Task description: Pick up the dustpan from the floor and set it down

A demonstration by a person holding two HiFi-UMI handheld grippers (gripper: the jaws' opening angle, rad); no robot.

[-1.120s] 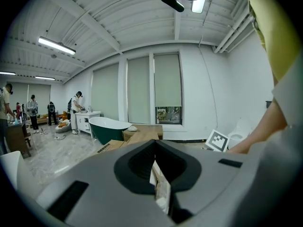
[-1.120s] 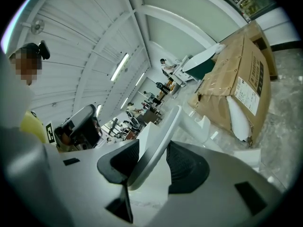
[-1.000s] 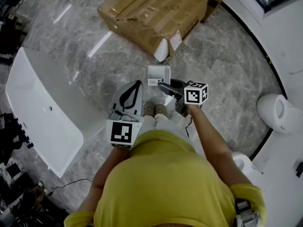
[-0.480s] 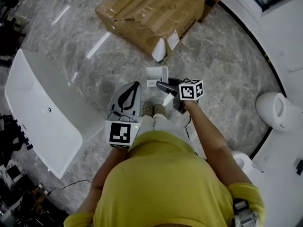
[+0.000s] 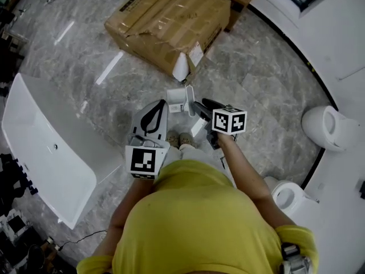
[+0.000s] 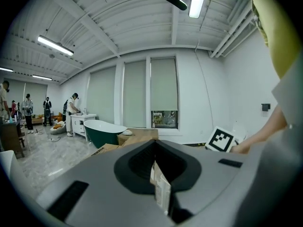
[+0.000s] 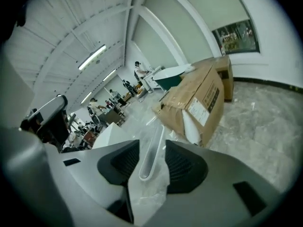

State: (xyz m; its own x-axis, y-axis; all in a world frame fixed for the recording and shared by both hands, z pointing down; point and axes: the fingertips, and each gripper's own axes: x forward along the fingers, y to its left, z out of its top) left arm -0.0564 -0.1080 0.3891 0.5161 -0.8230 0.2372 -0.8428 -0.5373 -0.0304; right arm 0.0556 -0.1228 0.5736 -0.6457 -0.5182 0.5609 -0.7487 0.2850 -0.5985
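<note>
Right gripper view, right gripper (image 7: 151,161) clamped on wrapped dustpan handle (image 7: 152,143), pan hidden, left gripper (image 6: 159,173) pinching thin printed sheet (image 6: 161,189).

The head view looks steeply down from above the person onto the marble floor (image 5: 274,79). Each gripper view rides close behind its tongs: the left tongs (image 6: 155,150) face level toward the windows (image 6: 164,91), and the right tongs (image 7: 151,148) face low along the floor. All three views share the cardboard box (image 5: 165,24).

Ceiling strip lights (image 6: 56,45) light the room evenly and leave streaks of glare on the polished floor (image 5: 107,67). Both gripper views bulge fisheye, with black corners. The head view darkens toward its left edge.
</note>
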